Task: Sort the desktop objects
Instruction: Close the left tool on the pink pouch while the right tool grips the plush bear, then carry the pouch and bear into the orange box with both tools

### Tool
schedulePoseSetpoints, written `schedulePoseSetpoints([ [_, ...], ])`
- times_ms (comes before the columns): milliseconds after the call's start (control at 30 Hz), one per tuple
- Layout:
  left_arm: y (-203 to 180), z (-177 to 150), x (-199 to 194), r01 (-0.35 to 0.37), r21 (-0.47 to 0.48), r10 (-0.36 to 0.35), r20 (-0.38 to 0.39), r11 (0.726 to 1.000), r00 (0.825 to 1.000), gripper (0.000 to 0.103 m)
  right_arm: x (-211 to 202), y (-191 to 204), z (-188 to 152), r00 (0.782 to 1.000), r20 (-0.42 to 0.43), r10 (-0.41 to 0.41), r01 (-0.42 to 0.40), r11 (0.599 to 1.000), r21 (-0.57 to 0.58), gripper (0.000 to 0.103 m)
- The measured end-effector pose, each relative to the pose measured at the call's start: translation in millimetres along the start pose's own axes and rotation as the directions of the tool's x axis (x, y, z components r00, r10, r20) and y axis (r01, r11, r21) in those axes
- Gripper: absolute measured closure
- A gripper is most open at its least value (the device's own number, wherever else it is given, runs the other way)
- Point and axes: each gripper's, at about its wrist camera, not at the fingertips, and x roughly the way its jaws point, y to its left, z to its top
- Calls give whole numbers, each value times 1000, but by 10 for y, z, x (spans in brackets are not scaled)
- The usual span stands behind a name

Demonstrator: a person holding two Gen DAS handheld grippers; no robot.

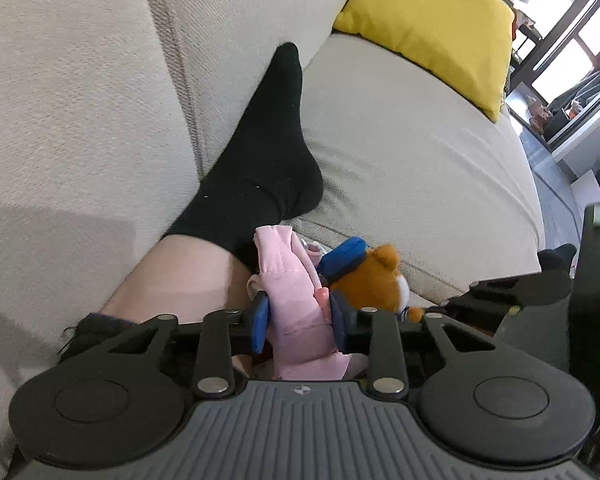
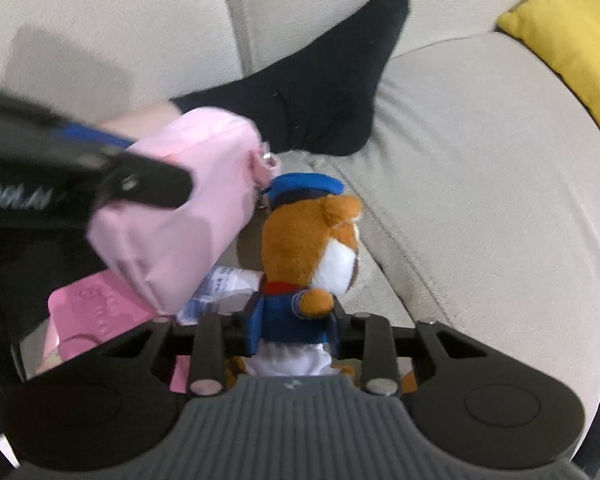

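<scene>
My left gripper point(image 1: 300, 320) is shut on a soft pink pouch point(image 1: 296, 300), its blue pads pressed into both sides. In the right wrist view the same pink pouch point(image 2: 172, 216) hangs at the left under the left gripper's black fingers point(image 2: 140, 184). My right gripper point(image 2: 294, 326) is shut on a brown plush bear point(image 2: 312, 240) with a blue cap and blue jacket, gripped around its body. The plush bear point(image 1: 372, 276) shows just right of the pouch in the left wrist view. Both are held over a beige sofa.
A person's leg in a black sock point(image 1: 260, 152) lies across the beige sofa point(image 1: 400, 152) right behind the toys. A yellow cushion point(image 1: 432, 24) leans at the back right. Below the pouch are a pink flat item point(image 2: 96, 312) and a white printed packet point(image 2: 220, 288).
</scene>
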Motion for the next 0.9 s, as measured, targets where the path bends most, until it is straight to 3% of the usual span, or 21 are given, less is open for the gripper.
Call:
schedulePoseSetpoints([
  [233,2,-123,-318,38,-6,-37,103,999,994,75,-388,53,9,993,111,-39,37,999,19,74],
  [433,-102,-289,-786,73,25,-76,210,997,975,75,-939,128,-151,964,252,-84,79,996,28,74],
  [667,-399,-524,-1210,155,97,-176,273,983,946,75,-1583,120,-709,928,363,-88,52,993,107,74],
  [900,-794,-818,-1301,258,189,-300,247,948,922,75,-1874,-92,-1396,912,390,-129,40,973,228,74],
])
